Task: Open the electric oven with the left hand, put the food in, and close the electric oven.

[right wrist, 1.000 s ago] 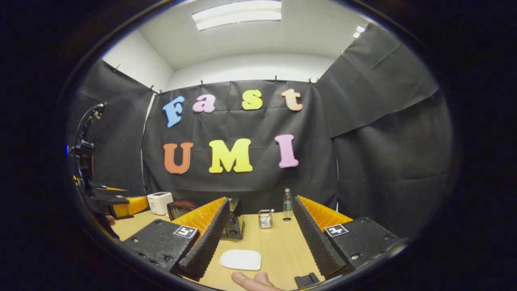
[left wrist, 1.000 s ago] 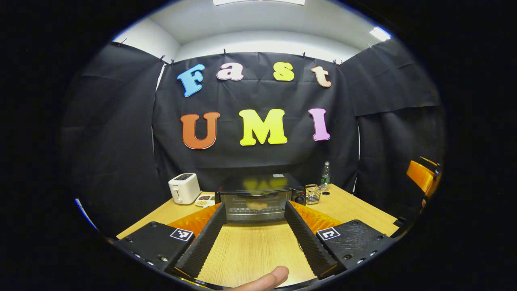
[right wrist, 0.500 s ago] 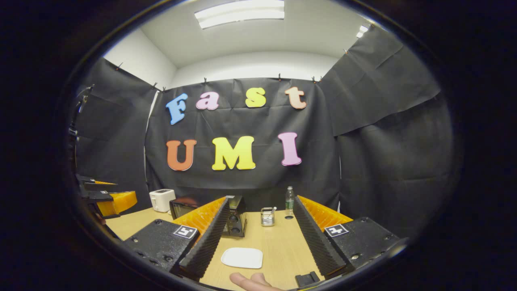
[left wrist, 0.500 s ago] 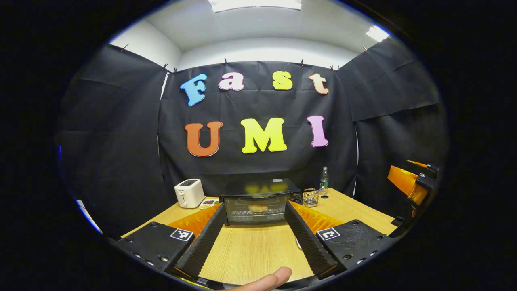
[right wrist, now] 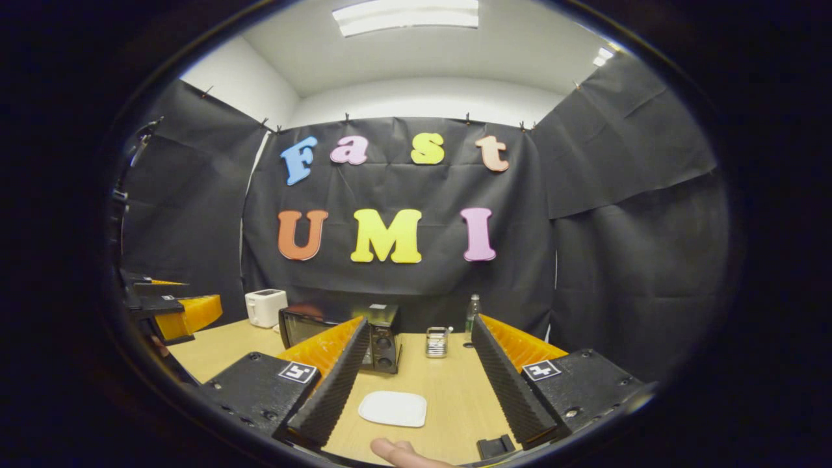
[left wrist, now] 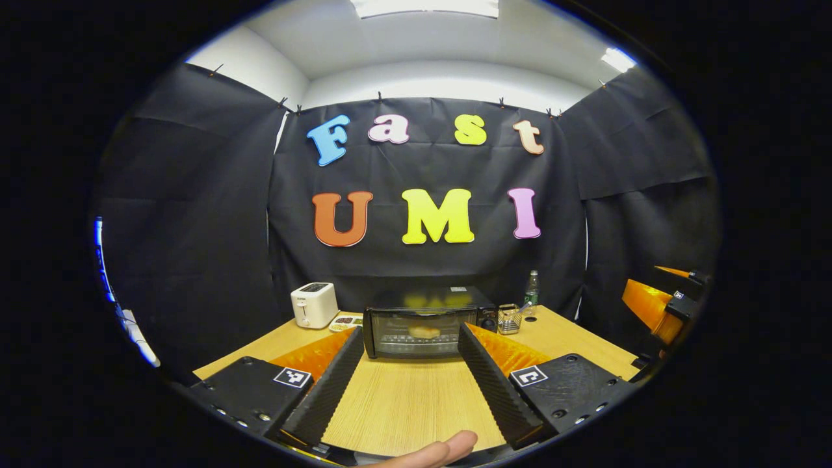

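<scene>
Both grippers' jaws spread, left gripper [left wrist: 408, 377] facing the shut oven [left wrist: 426, 323], plate [right wrist: 392, 409] between right gripper [right wrist: 416, 383] jaws

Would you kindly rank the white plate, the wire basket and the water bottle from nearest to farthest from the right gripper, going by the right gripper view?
1. White plate, on the table between the right gripper's fingers.
2. Wire basket, farther back, beside the oven.
3. Water bottle, farthest, by the back cloth.
</scene>
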{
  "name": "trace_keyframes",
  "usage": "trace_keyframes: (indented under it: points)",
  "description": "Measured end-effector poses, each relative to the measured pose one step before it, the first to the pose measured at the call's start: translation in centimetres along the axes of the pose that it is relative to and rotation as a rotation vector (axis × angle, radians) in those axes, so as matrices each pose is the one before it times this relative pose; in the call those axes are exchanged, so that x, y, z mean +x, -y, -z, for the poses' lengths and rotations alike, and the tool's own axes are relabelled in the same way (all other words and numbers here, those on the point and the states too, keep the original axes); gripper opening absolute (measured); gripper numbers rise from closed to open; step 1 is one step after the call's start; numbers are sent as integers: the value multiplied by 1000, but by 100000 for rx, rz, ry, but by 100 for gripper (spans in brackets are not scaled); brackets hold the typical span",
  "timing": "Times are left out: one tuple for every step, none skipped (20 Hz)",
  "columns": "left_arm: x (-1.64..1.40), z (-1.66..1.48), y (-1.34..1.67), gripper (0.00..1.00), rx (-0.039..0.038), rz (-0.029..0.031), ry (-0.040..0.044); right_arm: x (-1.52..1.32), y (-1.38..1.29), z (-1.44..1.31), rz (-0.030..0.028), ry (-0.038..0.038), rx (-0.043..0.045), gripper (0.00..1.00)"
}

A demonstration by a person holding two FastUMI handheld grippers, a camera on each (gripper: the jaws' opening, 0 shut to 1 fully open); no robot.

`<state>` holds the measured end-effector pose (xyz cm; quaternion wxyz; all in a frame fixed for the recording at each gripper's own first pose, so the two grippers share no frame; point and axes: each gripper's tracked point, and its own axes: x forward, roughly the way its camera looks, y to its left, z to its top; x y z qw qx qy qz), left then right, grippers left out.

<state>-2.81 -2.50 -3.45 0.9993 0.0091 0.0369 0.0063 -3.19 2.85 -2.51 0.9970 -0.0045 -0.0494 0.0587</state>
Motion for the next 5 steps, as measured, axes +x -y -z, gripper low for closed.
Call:
trace_keyframes:
  points:
    - [-86, 16, 250, 96, -36, 1032, 86, -57, -112, -125, -110, 294, -384, 95]
    - [-106, -54, 75, 95, 56, 613, 291, -79, 51, -280, 246, 662, -311, 95]
    - [-75, -74, 72, 95, 197, 415, 422, 22, 179, 23, 708, 217, -270, 95]
    - [9, 9, 75, 95, 294, 309, 247, 13, 185, -50, 779, 189, -53, 95]
    - [-59, 74, 58, 95, 266, 288, -218, 18, 88, 159, 347, -229, 156, 95]
